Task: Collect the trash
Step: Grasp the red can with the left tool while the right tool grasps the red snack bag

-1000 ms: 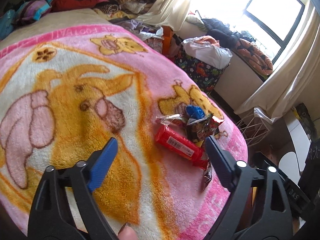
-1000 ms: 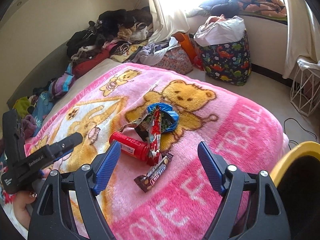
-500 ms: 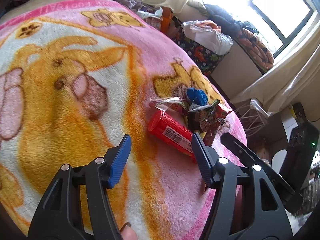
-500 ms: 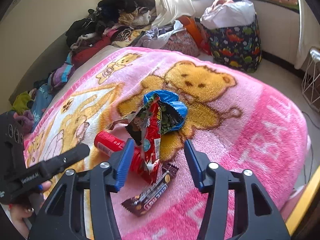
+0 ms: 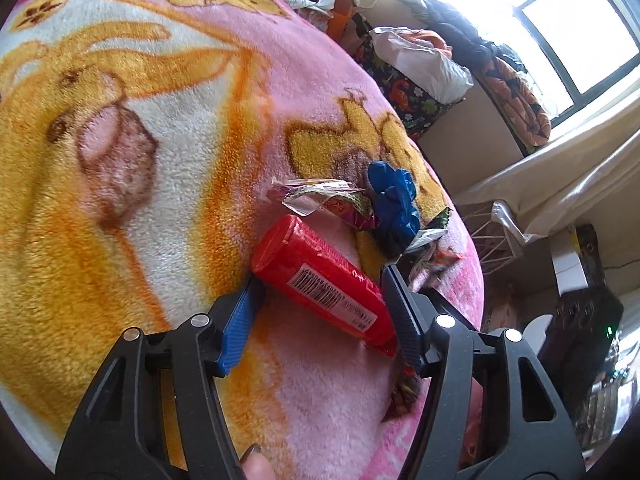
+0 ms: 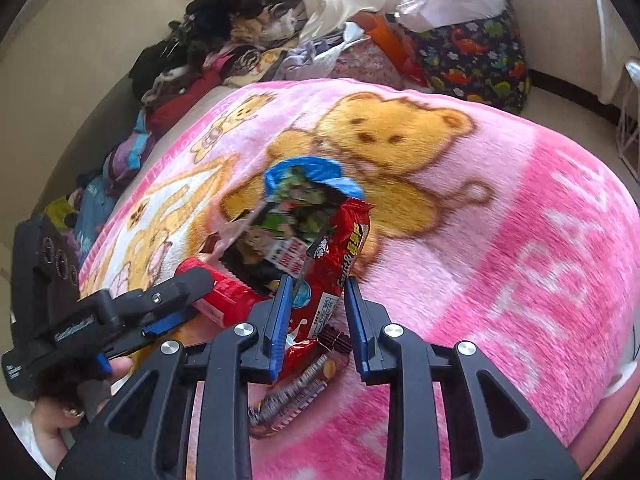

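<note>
- Left gripper (image 5: 323, 312): jaws apart, straddling glossy red cylindrical tube (image 5: 324, 285) on fleecy pink blanket (image 5: 120, 160).
- Right gripper (image 6: 318, 316): jaws narrowly parted around crinkly red foil wrapper (image 6: 340, 256); contact uncertain.
- Beneath: brown bar wrapper (image 6: 292, 396).
- Beyond: crumpled blue wrapper (image 6: 308, 172).

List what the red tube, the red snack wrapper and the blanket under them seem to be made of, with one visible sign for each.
Red tube: probably thin glossy plastic film or foil wrap; it shines, wrinkles slightly and carries a printed barcode.
Red snack wrapper: glossy printed plastic film; it creases sharply and has a crimped, serrated top edge.
Blanket: soft plush fleece, matte; short fuzzy pile blurs the printed bears.
</note>
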Motion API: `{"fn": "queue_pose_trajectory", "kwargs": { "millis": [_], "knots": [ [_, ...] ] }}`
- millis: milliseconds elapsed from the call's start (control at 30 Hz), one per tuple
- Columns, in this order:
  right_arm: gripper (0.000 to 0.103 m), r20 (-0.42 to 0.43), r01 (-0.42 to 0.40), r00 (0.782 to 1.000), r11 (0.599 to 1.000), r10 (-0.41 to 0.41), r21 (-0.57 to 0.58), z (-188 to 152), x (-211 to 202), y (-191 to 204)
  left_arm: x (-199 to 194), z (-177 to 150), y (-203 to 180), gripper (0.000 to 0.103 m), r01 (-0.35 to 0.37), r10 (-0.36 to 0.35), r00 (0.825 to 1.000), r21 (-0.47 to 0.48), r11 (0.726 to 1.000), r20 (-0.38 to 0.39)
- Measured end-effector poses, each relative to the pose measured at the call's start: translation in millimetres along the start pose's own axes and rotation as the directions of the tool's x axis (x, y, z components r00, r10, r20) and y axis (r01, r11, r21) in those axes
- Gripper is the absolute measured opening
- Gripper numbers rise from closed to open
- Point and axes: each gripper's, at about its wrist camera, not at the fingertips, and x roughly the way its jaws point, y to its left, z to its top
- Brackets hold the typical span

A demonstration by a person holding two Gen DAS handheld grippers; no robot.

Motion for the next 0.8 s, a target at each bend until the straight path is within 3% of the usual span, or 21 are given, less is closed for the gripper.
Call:
{"fn": "queue_pose_trajectory", "kwargs": {
  "millis": [333, 533, 800],
  "knots": [
    [0.025, 0.093, 0.016, 0.995, 0.996, -0.024, 0.089, -8, -41, -22, 8, 3, -2, 0.04, -0.056, 0.056, 0.998, -0.051, 0.997, 0.002],
    [0.025, 0.126, 0.025, 0.991, 0.997, -0.034, 0.074, -13, -64, -20, -2, -3, -5, 0.032, -0.025, 0.025, 1.0, -0.041, 0.999, 0.011],
    [0.025, 0.149, 0.038, 0.988, 0.999, -0.043, 0.04, -24, -86, -4, -29, -22, -20, 0.028, -0.004, 0.002, 0.999, 0.04, 0.999, 0.046]
  ]
}}
